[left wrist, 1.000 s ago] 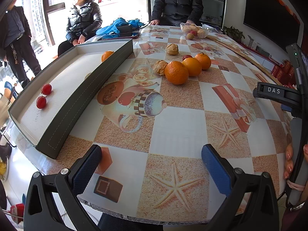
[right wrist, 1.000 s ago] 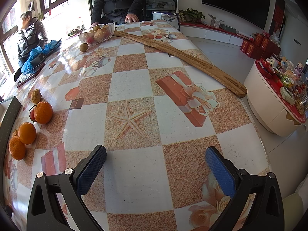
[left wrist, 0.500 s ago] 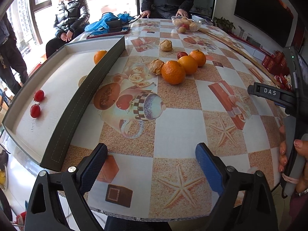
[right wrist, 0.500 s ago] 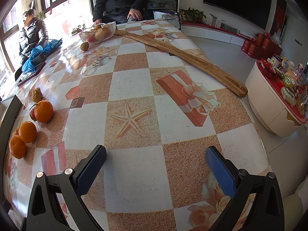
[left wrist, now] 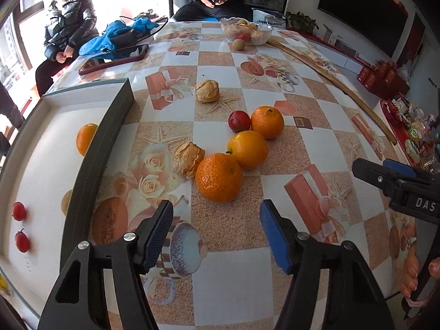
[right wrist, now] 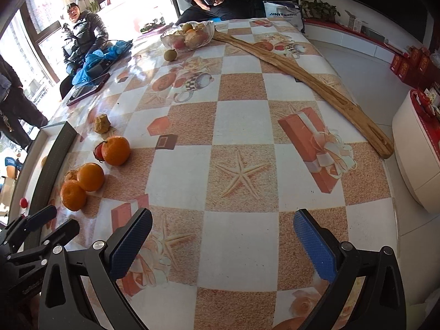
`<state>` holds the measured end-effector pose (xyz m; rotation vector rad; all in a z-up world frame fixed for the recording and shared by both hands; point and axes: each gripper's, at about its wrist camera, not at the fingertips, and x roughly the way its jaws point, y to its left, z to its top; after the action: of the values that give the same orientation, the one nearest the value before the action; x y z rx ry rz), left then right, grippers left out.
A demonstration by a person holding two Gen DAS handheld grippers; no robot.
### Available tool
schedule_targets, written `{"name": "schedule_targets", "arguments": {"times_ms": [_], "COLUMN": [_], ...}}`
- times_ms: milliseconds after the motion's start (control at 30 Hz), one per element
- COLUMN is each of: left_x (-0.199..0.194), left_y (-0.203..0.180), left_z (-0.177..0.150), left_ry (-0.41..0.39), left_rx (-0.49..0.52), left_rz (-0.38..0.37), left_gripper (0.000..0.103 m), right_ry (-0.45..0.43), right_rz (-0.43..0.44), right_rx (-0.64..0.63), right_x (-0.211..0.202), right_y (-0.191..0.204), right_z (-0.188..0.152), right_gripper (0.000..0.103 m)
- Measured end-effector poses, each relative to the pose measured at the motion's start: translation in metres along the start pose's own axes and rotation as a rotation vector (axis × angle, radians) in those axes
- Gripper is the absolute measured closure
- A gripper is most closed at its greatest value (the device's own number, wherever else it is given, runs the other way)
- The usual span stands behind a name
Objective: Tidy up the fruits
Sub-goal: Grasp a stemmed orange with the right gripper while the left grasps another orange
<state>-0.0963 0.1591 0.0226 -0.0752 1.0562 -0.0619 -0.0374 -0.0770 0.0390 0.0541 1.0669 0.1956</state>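
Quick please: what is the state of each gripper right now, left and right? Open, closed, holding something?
Left gripper: open, holding nothing, just short of the nearest orange.
Right gripper: open, holding nothing, over bare tablecloth.

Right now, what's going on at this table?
A person with a handheld gripper in each hand is sorting fruit into a tray. The left gripper is open, lined up on the nearest orange, not touching it yet. Two more oranges, a small red fruit and two papery husked fruits sit loose on the table. The tray already holds one orange and two small red fruits. The right gripper is open, over bare tablecloth.
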Motion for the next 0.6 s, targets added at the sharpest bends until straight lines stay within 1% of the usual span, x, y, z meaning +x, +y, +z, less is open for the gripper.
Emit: {"name": "schedule_targets", "arguments": {"times_ms": [67,133,267,300,333,367,400,433,467,500,533,567,600], "left_x": [0.004,0.007,0.014,0.016,0.018,0.020,0.020,0.020,0.020,0.018,0.017,0.014,0.012], "left_y": [0.002,0.000,-0.004,-0.004,-0.003,-0.003,-0.004,-0.004,-0.003,0.000,0.002,0.005,0.008], "left_z": [0.004,0.008,0.015,0.016,0.017,0.017,0.017,0.017,0.016,0.015,0.013,0.010,0.007], "left_ry": [-0.009,-0.020,-0.029,-0.031,-0.032,-0.034,-0.046,-0.050,-0.055,-0.058,-0.064,-0.070,-0.074], "left_rx": [-0.024,-0.021,-0.007,-0.009,-0.011,-0.010,0.000,0.012,0.017,0.013,0.009,0.007,0.006], "left_rz": [-0.005,-0.001,0.020,0.021,0.023,0.032,0.053,0.056,0.054,0.044,0.037,0.030,0.022], "left_gripper": [0.034,0.034,0.034,0.035,0.039,0.048,0.054,0.063,0.063,0.063,0.063,0.063,0.063], "right_ry": [-0.013,-0.015,0.013,0.020,0.032,0.046,0.071,0.100,0.096,0.089,0.084,0.087,0.081], "right_rz": [0.027,0.056,0.103,0.112,0.124,0.141,0.160,0.178,0.174,0.164,0.166,0.175,0.169], "right_rx": [-0.035,-0.067,-0.146,-0.162,-0.175,-0.184,-0.190,-0.191,-0.203,-0.228,-0.250,-0.263,-0.261], "right_x": [-0.001,0.003,0.026,0.033,0.040,0.047,0.055,0.062,0.065,0.065,0.064,0.064,0.062], "right_y": [0.012,0.026,0.059,0.066,0.073,0.078,0.082,0.086,0.090,0.095,0.098,0.100,0.099], "right_z": [0.012,0.027,0.049,0.052,0.055,0.057,0.059,0.059,0.058,0.056,0.054,0.052,0.050], "right_gripper": [0.000,0.000,0.000,0.000,0.001,0.010,0.022,0.029,0.032,0.043,0.051,0.066,0.066]}}
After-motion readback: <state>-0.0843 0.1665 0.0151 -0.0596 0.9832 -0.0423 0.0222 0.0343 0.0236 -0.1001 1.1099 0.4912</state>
